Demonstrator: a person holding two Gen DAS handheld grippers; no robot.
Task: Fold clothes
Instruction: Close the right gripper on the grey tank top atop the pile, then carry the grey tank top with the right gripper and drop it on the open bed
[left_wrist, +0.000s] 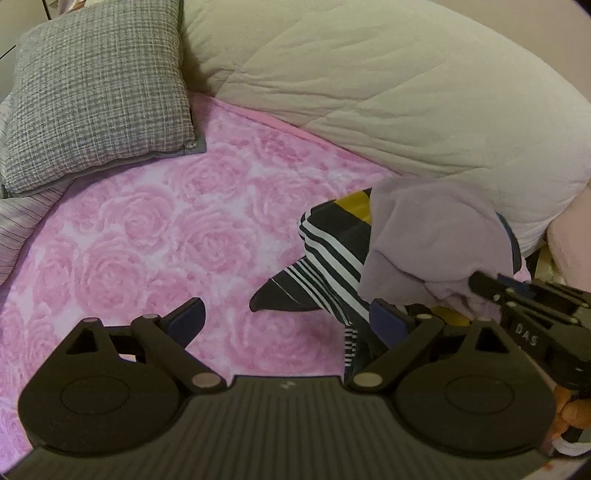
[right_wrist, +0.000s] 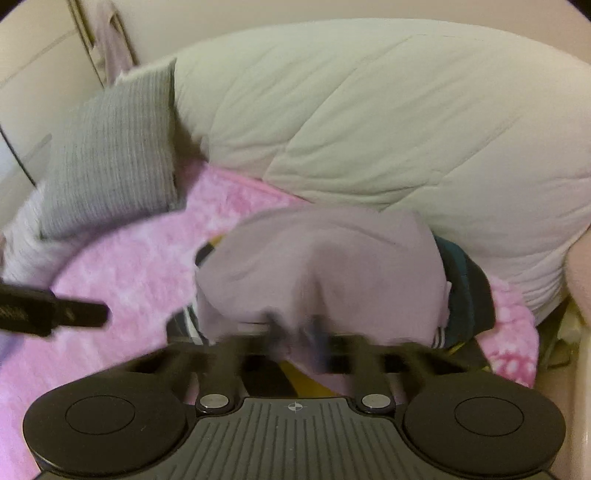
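Surface: a pink rose-patterned blanket (left_wrist: 155, 236) is covering the bed, lying under and ahead of both grippers
Bedding: a bulky cream quilted duvet (left_wrist: 388, 92) is heaping up beyond the grippers, along the far side of the blanket
Cushion: a grey woven cushion (left_wrist: 99, 92) is resting ahead and to the left of the left gripper, one corner overlapping the pink blanket
Striped sheet: a pale striped fabric (left_wrist: 18, 229) is showing far left, below the cushion
Room: a cream wall (right_wrist: 258, 14) is rising behind the duvet; a pale door or cabinet panel (right_wrist: 44, 62) is standing at far left, details too blurred to tell
Left gripper (left_wrist: 291, 317): fingers spread wide, nothing between them, hanging over the blanket
Right gripper (right_wrist: 295, 332): jaws pressed nearly together, pinching the edge of the lilac garment (right_wrist: 325, 266); view blurred
Lilac garment: bunching just ahead of the right gripper, to the right of the left gripper, draping over the clothes pile
Striped garment (left_wrist: 332, 266): black-and-white, lying on the blanket just ahead-right of the left gripper, partly beneath the lilac garment
Other clothes: a yellow piece (left_wrist: 358, 199) and a dark teal piece (right_wrist: 465, 288) are peeking from under the lilac garment
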